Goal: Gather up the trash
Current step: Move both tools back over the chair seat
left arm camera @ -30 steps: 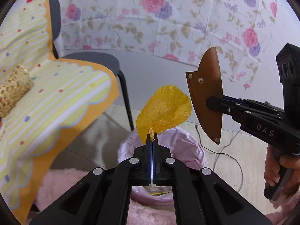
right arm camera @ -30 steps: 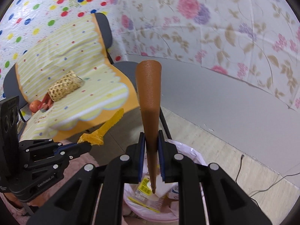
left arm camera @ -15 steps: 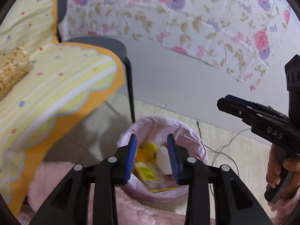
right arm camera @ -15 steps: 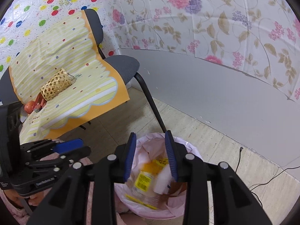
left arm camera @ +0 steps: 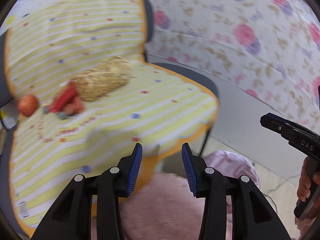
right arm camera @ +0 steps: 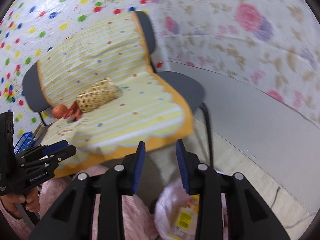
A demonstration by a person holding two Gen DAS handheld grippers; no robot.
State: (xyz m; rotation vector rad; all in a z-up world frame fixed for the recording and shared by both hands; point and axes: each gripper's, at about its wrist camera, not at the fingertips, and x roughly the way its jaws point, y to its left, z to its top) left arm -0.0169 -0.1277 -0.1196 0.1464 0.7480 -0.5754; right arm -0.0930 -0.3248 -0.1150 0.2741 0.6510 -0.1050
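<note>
My left gripper (left arm camera: 161, 147) is open with nothing between its blue pads, and it faces the yellow striped mat (left arm camera: 120, 120). On that mat lie a woven basket (left arm camera: 102, 82), blurred red pieces (left arm camera: 66, 100) and a round reddish fruit (left arm camera: 28, 105). The pink-lined trash bin (left arm camera: 230, 160) sits low at the right. My right gripper (right arm camera: 160, 142) is also open and empty. It hangs above the bin (right arm camera: 170, 200), where a yellow wrapper (right arm camera: 183, 217) shows. The right wrist view also has the basket (right arm camera: 97, 98), the fruit (right arm camera: 59, 110) and the left gripper (right arm camera: 60, 148).
The mat drapes over two grey chairs (right arm camera: 180, 84) against papered walls. A chair leg (right arm camera: 208, 124) stands beside the bin. A blue wire basket (right arm camera: 26, 140) is at the far left and a cable (right arm camera: 278, 192) lies on the tiled floor. A pink fluffy garment (left arm camera: 160, 200) is below.
Both grippers opened; the yellow mesh and the brown piece they held are gone from them. Both then swung left and up from the bin toward the mat.
</note>
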